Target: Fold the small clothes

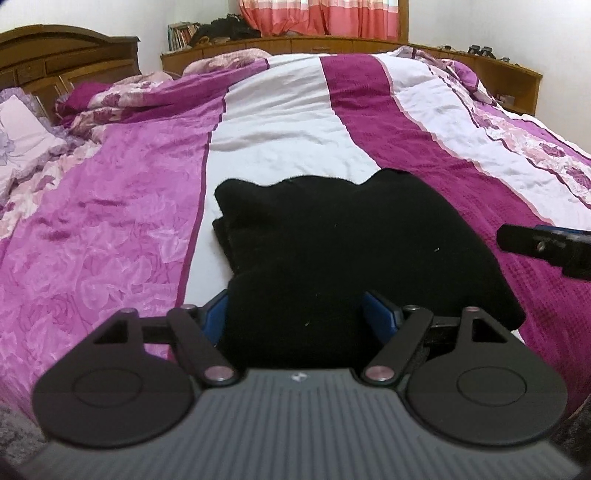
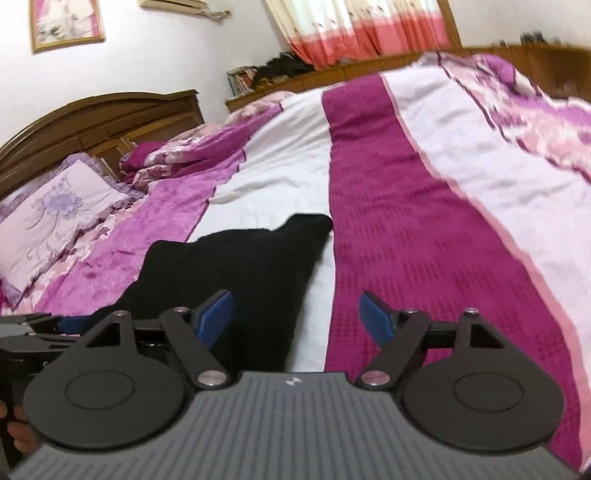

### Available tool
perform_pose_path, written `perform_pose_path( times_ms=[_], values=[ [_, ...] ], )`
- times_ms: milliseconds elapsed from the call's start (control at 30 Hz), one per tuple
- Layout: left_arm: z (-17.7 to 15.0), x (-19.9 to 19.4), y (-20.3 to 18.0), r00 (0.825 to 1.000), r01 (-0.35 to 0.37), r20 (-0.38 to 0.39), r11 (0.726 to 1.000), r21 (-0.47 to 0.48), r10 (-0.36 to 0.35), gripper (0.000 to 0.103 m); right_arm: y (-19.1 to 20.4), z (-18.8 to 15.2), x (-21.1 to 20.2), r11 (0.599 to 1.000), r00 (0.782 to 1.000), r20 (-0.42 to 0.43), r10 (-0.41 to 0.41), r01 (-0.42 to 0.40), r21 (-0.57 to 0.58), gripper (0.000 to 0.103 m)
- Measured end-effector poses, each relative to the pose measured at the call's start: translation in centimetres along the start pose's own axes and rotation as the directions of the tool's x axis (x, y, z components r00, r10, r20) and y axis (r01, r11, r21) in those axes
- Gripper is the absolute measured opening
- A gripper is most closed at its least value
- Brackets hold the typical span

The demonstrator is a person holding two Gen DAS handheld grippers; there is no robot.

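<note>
Purple, magenta and white stripes cover the bed, with a wooden headboard and pink curtains behind. On the white stripe lies a folded black garment, just in front of both grippers. The left gripper has its blue fingers spread apart on either side of the garment's near edge without pressing it, and the right gripper is also spread wide, holding nothing.

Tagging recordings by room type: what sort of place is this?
A home bedroom, most likely: a bed with a striped purple bedspread, a carved wooden headboard, and a flowered pillow.
</note>
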State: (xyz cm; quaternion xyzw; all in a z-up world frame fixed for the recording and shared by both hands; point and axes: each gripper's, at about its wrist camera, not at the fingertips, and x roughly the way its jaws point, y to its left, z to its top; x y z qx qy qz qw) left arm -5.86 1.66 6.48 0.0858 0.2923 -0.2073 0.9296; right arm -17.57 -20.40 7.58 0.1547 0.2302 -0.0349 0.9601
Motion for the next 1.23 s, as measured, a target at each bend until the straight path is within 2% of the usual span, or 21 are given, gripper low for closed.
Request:
perform_pose_path(
  times_ms=[200,467,767,1233],
  values=[
    [0.0,0.2,0.1,1.0,0.001,0.01,1.0,-0.016,-0.001,0.078,1.7,0.0,0.5,0.997,1.0,-0.005,0.001,-0.001,-0.079,0.087],
    [0.0,1.1,-0.4,1.0,-0.008,-0.003,1.0,-0.014,0.008,0.085,4.1,-0.5,1.3,0.979,1.0,-0.016,0.004,-0.007,-0.206,0.089],
    [0.0,1.7,-0.7,1.0,-0.004,-0.022,1.0,-0.008,0.004,0.086,5.0,-1.4,2.2,0.961,0.998,-0.063,-0.007,-0.011,-0.278,0.094],
    [-0.2,2.1,-0.3,0.999,0.009,-0.045,1.0,-0.021,-0.009,0.087,5.0,-1.5,3.0,0.96,0.996,-0.09,-0.01,-0.016,-0.28,0.096]
  ],
)
